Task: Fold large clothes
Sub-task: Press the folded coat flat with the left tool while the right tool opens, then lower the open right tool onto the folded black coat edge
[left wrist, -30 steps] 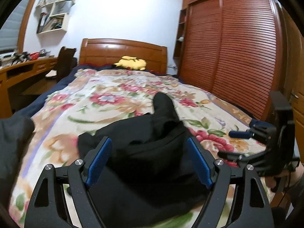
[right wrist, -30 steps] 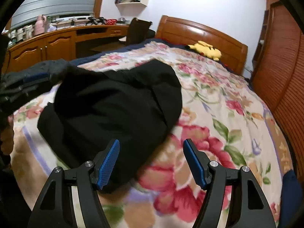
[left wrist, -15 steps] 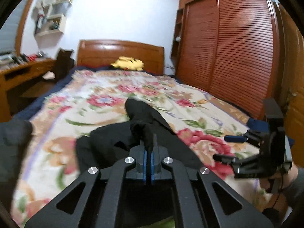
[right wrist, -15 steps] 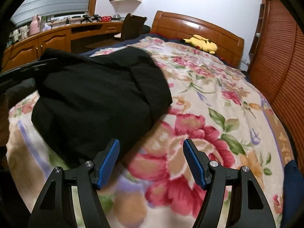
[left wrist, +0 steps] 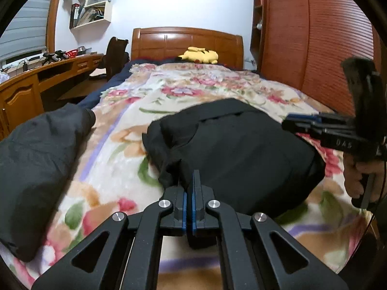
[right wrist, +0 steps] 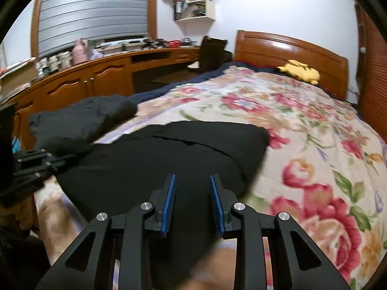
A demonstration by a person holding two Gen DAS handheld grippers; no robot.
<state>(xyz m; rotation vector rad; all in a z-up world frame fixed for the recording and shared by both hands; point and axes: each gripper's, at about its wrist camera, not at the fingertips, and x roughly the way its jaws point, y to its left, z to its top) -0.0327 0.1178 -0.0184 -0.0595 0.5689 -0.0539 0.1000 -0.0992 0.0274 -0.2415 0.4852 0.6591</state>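
The dark grey garment (left wrist: pixel 36 149) is cut off at the left edge, shelf contents (left wrist: pixel 89 12) unreadable.

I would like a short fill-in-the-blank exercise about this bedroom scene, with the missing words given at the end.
1. The black garment lies on a blanket printed with ____.
2. The soft toy near the headboard is ____ in colour.
3. The pads of the left gripper are pressed ____, at the near edge of the black garment.
4. A second dark garment lies to the ____ of the black one in the left wrist view.

Missing words: flowers; yellow; together; left
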